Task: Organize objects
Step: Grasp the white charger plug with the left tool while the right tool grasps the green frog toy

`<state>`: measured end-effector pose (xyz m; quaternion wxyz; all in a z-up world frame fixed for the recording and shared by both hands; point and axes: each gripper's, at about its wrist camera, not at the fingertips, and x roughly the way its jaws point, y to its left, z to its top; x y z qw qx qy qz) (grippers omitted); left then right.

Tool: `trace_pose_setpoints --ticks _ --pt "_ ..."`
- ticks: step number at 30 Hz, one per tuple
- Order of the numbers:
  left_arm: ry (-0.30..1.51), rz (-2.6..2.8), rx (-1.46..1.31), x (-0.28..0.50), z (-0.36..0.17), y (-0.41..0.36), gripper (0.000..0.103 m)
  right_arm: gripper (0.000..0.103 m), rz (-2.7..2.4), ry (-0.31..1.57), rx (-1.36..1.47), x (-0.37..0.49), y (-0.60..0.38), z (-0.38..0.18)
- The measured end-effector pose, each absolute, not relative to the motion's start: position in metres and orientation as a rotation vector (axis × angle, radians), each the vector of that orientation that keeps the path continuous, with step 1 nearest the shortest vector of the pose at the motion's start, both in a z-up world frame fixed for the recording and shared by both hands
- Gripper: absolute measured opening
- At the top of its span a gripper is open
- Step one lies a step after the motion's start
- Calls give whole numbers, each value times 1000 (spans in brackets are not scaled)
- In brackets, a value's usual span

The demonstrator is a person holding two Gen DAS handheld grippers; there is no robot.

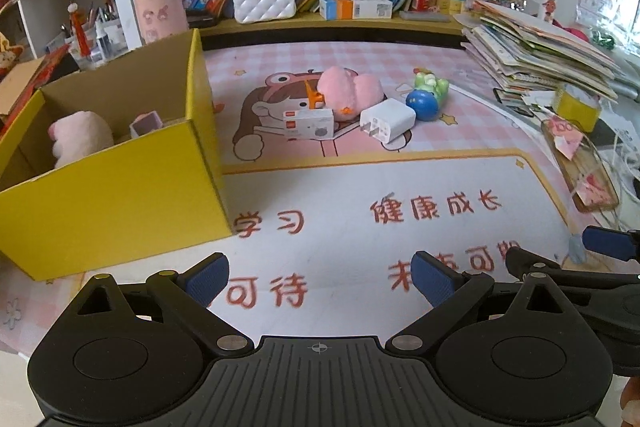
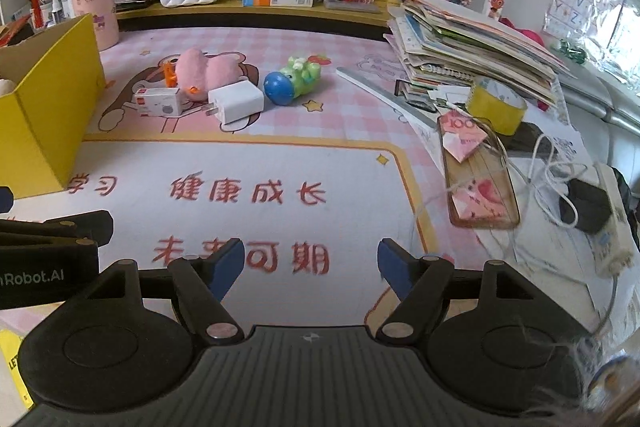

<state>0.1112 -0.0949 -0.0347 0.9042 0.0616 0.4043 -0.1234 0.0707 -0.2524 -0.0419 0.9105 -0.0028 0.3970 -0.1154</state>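
Both the left hand-held gripper (image 1: 320, 281) and the right hand-held gripper (image 2: 311, 261) hover with jaws apart and empty above the near edge of the desk (image 1: 360, 183), between picks, I judge. The next move likely calls for reaching forward to the cluster mid-desk, where the white cube-shaped plug charger (image 2: 236, 105) lies beside a pink plush toy (image 2: 200, 71), then carrying it left into the open yellow cardboard box (image 1: 120, 203).

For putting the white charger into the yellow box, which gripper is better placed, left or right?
Probably the left gripper. It is open and empty, and the yellow box stands right beside it. The charger lies straight ahead. The right gripper is open too, but the box sits farther off on its left.
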Motion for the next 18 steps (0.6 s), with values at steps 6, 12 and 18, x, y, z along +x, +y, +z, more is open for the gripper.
trace_pose_setpoints --ticks 6,12,18 --pt "834 -225 119 131 -35 -110 99 72 -205 807 34 95 -275 -40" --pt "805 -201 116 155 -28 -125 97 72 -198 769 97 132 -307 -34" --pt "786 -188 100 186 -26 -148 93 72 -153 707 109 182 -334 -21"
